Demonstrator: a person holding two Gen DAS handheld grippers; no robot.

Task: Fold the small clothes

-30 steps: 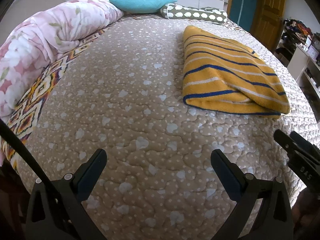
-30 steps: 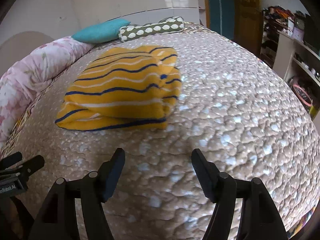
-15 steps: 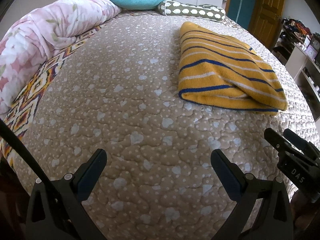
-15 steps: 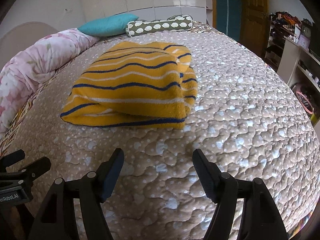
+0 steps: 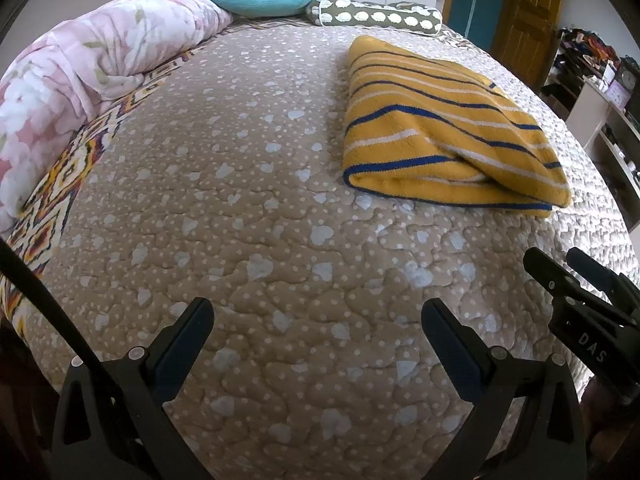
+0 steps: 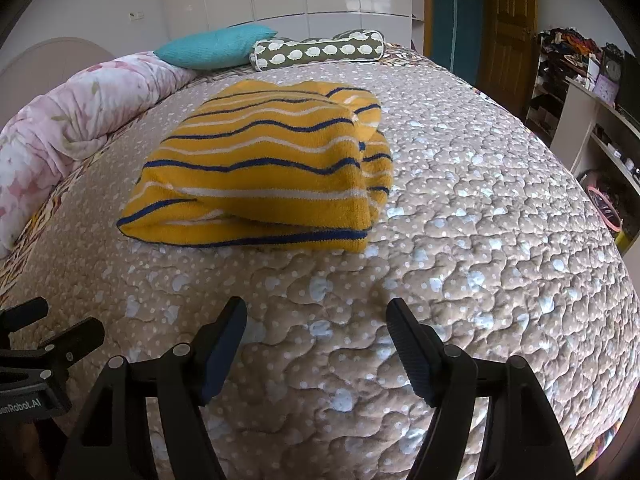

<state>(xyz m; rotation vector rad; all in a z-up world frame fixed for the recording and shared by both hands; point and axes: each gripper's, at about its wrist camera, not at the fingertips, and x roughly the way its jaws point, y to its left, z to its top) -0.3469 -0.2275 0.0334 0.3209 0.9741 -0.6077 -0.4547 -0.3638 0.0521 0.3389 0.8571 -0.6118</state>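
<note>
Already folded, the yellow striped garment [image 6: 264, 168] lies flat on the quilted bedspread [image 6: 460, 260], a thick bundle with blue and white stripes. In the right wrist view it is in the upper middle of the frame, a little to the left; in the left wrist view it [image 5: 444, 128] sits in the upper right part. Nothing touches it.

The right gripper [image 6: 316, 334] is at the bottom of its own frame, below the garment and apart from it, with only bedspread between its two fingers. Its jaws stand wide apart and hold nothing. The left gripper [image 5: 316, 336] is at the bottom of the left wrist view, also with jaws wide apart and empty, over bare bedspread, and the garment is well up and to the right of it. Each gripper appears at the lower edge of the other's view.

Farther away, at the top of both frames, lie a turquoise pillow [image 6: 214, 46] and a green bolster with white shapes [image 6: 320, 54]. A pink flowered duvet [image 5: 80, 76] is rolled along the left edge.
</note>
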